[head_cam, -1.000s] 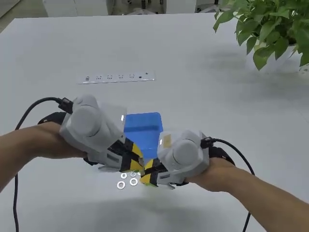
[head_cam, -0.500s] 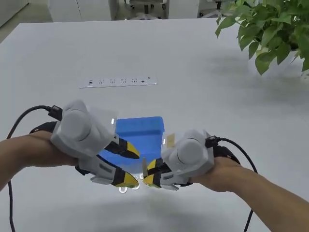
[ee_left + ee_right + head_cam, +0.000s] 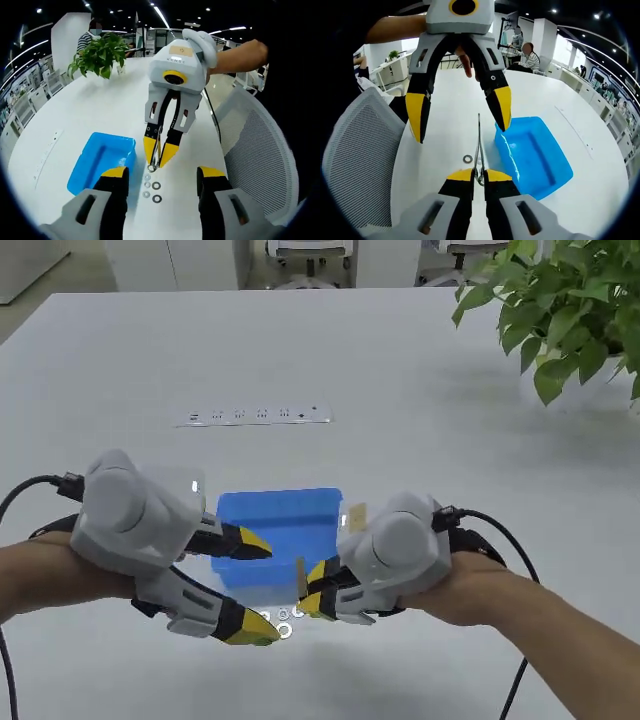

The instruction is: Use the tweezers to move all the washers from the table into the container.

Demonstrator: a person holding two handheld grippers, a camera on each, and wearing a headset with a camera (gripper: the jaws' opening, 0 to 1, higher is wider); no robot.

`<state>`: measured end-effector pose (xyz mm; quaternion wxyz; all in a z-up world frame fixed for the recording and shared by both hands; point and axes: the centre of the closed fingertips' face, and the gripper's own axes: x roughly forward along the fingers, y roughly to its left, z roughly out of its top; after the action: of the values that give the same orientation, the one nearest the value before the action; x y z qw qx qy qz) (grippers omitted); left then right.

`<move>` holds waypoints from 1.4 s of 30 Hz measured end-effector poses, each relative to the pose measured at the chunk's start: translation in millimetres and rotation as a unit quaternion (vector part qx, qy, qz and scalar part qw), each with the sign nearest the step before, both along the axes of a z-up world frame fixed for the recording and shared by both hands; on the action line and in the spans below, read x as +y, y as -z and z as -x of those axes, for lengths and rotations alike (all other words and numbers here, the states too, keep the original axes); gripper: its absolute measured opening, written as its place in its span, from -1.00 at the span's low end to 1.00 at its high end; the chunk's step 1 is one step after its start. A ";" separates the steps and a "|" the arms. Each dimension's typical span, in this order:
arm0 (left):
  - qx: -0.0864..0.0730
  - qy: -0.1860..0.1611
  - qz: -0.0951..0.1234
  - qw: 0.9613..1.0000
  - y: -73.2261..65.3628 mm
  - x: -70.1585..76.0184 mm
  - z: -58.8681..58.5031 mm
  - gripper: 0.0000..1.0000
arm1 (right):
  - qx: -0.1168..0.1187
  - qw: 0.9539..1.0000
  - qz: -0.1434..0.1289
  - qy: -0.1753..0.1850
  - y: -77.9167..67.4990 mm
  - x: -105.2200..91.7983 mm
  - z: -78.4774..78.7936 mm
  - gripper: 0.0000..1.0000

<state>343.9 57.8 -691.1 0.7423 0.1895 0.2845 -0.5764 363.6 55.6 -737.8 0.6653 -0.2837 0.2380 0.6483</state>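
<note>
Claw check: right claw (image 3: 479,176) is pinched tight on the tweezers (image 3: 479,142), whose tips reach forward low over the table (image 3: 450,130). Opposite it, the left claw (image 3: 163,175) hangs spread and holds nothing. We count five washers (image 3: 156,185) lying loose on the table, just beside the near wall of the blue container (image 3: 102,155); we see none inside it. We judge the step to be lining up a pick. Next move calls for tips set astride one washer's rim, a firmer squeeze, a lift over the wall, then release.
</note>
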 end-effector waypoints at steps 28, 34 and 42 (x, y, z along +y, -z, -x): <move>-0.037 -0.134 0.110 0.984 -25.8 29.7 -21.4 0.98 | -0.029 0.999 -0.023 -0.023 -17.8 19.3 -40.2 -0.83; -0.041 -0.146 0.116 0.982 -26.2 34.5 -25.3 0.98 | -0.029 0.999 -0.033 -0.016 -15.0 23.4 -50.8 -0.83; -0.042 -0.150 0.112 0.982 -22.9 37.6 -28.9 0.98 | -0.022 0.999 -0.040 -0.006 -15.1 27.1 -60.6 -0.83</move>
<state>372.8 95.4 -668.3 0.8478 0.0846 0.2124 -0.4784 424.2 82.8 -722.8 0.6771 -0.2723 0.1954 0.6552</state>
